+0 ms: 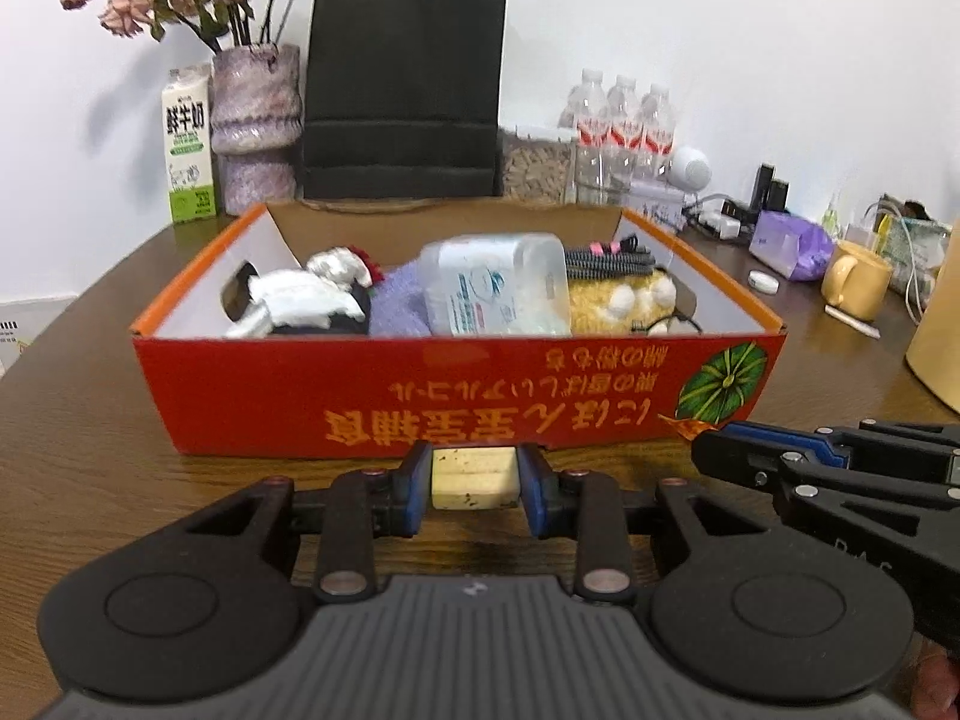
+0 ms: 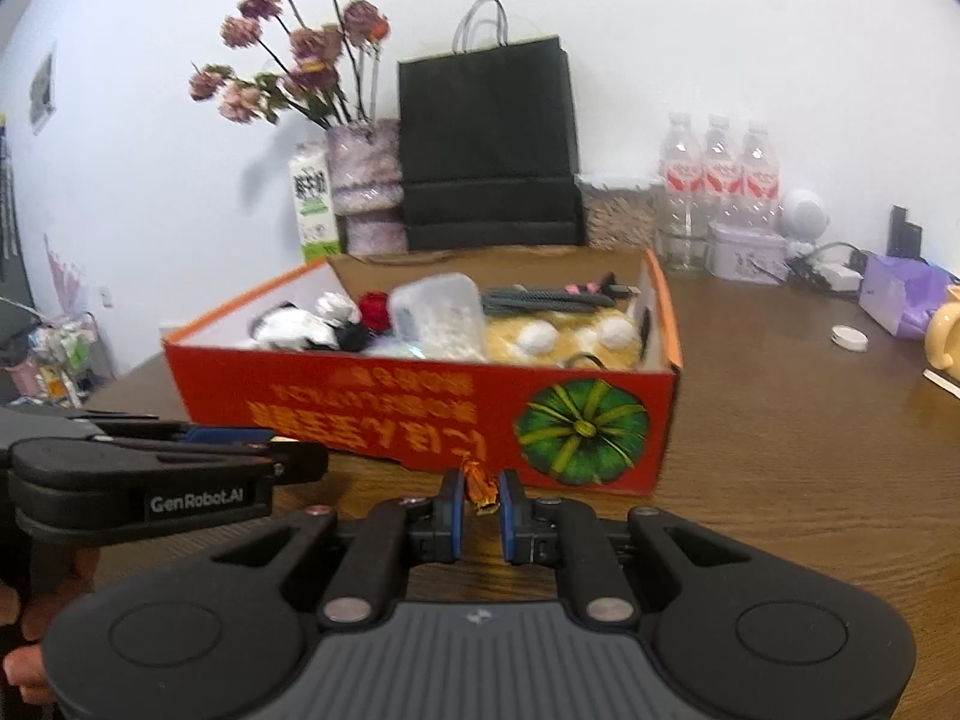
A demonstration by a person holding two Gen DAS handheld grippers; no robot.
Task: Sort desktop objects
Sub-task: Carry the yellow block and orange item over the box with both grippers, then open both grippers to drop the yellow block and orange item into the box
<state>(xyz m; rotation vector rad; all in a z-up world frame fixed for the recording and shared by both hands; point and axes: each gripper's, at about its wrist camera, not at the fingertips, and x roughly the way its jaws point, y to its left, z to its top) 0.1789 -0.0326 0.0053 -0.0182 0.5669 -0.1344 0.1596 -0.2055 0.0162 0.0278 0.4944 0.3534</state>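
Two loads are in hand at once, and both sit on the near side of the red box, whose long front wall runs crosswise ahead of me. My left gripper is clamped on a pale cork-like block, the pads pressing its two ends, so its long axis lies across the jaws and parallel to that wall. My right gripper is pinched nearly closed on a small orange foil-wrapped sweet, which stands roughly upright between the pads. From the left wrist view the block faces the middle of the front wall; from the right wrist view the sweet faces the corner with the green pumpkin print. The box opening lies forward of and above both loads, and it is already holding a clear plastic tub, a white soft toy and a yellow fluffy item. I judge the coming move turns on clearing that front rim: each load must rise over the wall before release. Neither gripper is clearly nearer; they stand side by side over the counter, close together.
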